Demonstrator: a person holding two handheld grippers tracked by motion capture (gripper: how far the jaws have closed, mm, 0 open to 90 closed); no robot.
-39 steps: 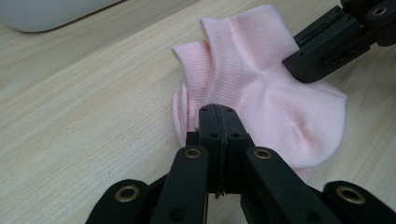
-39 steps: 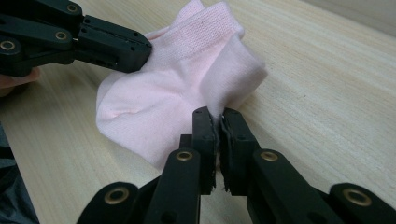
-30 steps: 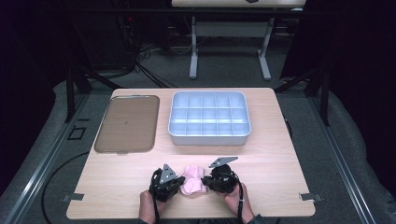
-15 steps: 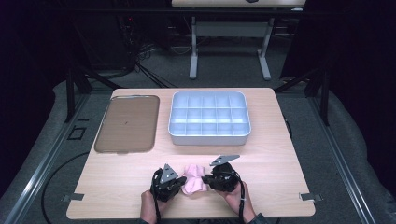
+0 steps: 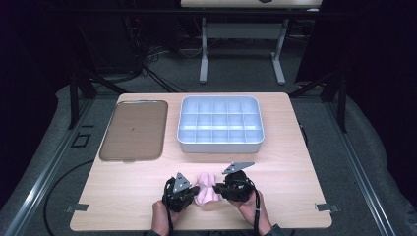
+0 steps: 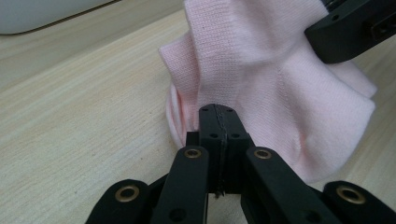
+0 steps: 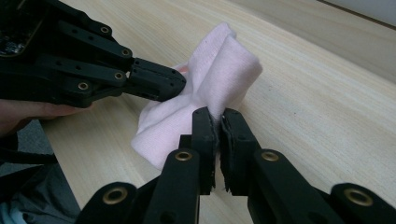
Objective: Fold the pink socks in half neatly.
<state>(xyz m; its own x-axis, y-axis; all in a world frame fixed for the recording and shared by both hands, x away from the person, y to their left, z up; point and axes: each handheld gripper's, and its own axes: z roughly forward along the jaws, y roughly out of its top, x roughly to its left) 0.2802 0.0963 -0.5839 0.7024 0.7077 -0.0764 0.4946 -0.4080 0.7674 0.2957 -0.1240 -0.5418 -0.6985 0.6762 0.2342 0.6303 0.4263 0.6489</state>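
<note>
While both grippers are clamped on the pink sock (image 5: 207,191), the work appears to be at an early handling stage; the left gripper (image 6: 218,122) has its fingers pressed together on a fold at the sock's near edge, and the right gripper (image 7: 217,125) has its fingers pinched on a bunched ridge of the same fabric; each grip looks firm, with cloth visibly caught between the pads. Sock lies crumpled on the bench (image 5: 295,162) near its front edge, between the two grippers, partly lifted into a peak where the right gripper holds it; it is neither flat nor folded tidily, and it has not gone to any container. Judgement: the grasp is done; any spreading, folding or placing is left.

Surroundings: a pale blue divided tray (image 5: 220,145) stands well apart towards the back of the bench, its compartments looking empty; a brown flat tray (image 5: 133,129) lies just beside it to the left, also bare. Nothing sits between the sock and either tray; the only crowding is the two grippers working close together on one small piece of cloth, so their fingers could foul each other.
</note>
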